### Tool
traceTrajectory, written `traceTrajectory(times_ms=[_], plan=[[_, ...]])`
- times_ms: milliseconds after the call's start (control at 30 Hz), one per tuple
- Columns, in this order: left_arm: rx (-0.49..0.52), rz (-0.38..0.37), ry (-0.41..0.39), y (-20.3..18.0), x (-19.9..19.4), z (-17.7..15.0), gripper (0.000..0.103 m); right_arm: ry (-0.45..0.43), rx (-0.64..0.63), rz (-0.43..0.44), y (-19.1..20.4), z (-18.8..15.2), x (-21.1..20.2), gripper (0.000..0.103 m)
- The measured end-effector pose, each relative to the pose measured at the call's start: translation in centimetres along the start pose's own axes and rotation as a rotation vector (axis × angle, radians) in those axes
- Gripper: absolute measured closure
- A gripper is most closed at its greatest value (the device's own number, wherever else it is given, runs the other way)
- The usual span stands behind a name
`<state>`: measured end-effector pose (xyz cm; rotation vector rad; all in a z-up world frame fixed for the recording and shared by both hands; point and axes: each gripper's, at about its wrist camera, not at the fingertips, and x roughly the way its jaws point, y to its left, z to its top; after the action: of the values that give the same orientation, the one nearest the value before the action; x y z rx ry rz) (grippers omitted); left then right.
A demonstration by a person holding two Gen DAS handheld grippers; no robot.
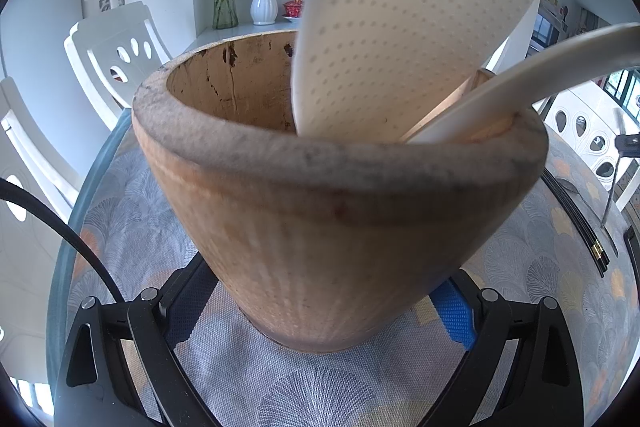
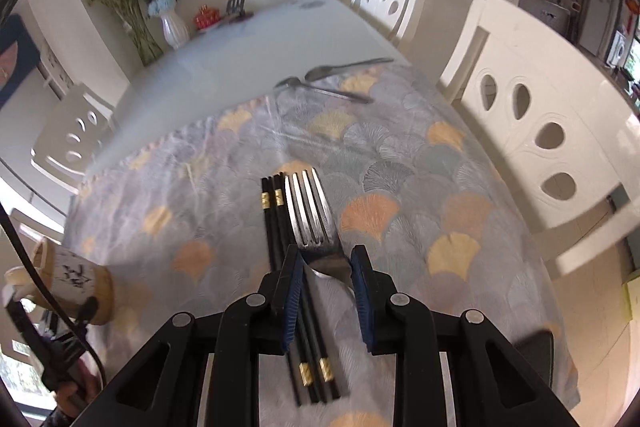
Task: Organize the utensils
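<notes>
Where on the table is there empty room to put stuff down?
The cloth is bare between the two spoons and the fork, and on the left between the chopsticks and the wooden holder. It is crowded around the right gripper, and by the vases in the far corner.

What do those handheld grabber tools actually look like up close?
Both are matte black plastic, with angular linkage arms joined by round silver pins. The left gripper and right gripper have textured blue fingertip pads. A black cable loops beside the left one.
</notes>
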<state>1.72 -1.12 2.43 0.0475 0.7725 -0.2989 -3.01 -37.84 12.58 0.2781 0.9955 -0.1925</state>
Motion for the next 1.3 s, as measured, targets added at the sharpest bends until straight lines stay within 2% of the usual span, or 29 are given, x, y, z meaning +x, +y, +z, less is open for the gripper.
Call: traceTrajectory(times_ms=[100,133,167,333,433,500,600,633,667,700,800,833,900,1000,1200,1267,1300], plan=[[0.000,0.000,0.000,0.0,0.1,0.0,0.007,-0.041,0.014,0.019,0.3,-0.3,-2.0,0.083],[-0.001,-0.001,0.000,-0.1,0.1,-0.1,0.007,-0.056,0.012,0.024,0.5,-0.2,-2.7,0.091],[-0.001,-0.001,0.000,-0.1,0.1,-0.1,0.007,-0.077,0.007,0.030,0.9,0.0,-3.5,0.093],[-0.003,-0.004,0.001,0.0,0.1,-0.1,0.007,-0.165,-0.044,0.044,3.4,1.6,-6.3,0.094],[-0.005,-0.005,0.002,-0.1,0.0,-0.2,0.007,-0.169,-0.085,0.031,4.8,2.4,-6.4,0.094],[-0.005,-0.005,0.001,0.0,0.0,-0.1,0.007,-0.133,-0.086,0.028,5.0,2.7,-5.6,0.094],[-0.005,-0.005,0.002,-0.1,0.0,-0.2,0.007,-0.029,-0.072,0.082,4.7,2.4,-3.9,0.086],[-0.004,-0.005,0.002,0.1,0.0,-0.1,0.007,0.004,-0.085,0.091,4.9,2.0,-3.2,0.072],[-0.005,-0.005,0.001,0.0,0.0,-0.1,0.007,0.049,-0.113,0.104,5.3,1.5,-2.5,0.048],[-0.005,-0.005,0.002,0.0,0.0,-0.1,0.007,0.102,-0.163,0.118,6.0,0.6,-1.5,0.040],[-0.004,-0.004,0.002,-0.1,0.0,-0.2,0.007,0.183,-0.357,0.091,8.4,-2.4,0.3,0.038],[-0.004,-0.004,0.002,0.1,0.0,-0.1,0.007,0.211,-0.458,0.049,9.4,-3.6,1.2,0.038],[-0.004,-0.004,0.001,0.0,0.0,-0.2,0.007,0.241,-0.577,0.005,10.6,-4.9,2.7,0.039],[-0.004,-0.004,0.002,0.1,0.0,-0.1,0.007,0.303,-0.621,0.037,11.0,-5.5,5.1,0.047],[-0.005,-0.001,0.003,0.5,-0.2,0.0,0.006,0.384,-0.666,0.035,11.7,-5.4,10.5,0.048],[-0.005,0.001,0.004,0.5,-0.2,0.0,0.006,0.339,-0.711,0.013,11.8,-5.2,11.1,0.048],[-0.006,0.001,0.004,0.5,-0.1,0.1,0.006,0.350,-0.713,0.014,11.8,-5.0,11.6,0.049]])
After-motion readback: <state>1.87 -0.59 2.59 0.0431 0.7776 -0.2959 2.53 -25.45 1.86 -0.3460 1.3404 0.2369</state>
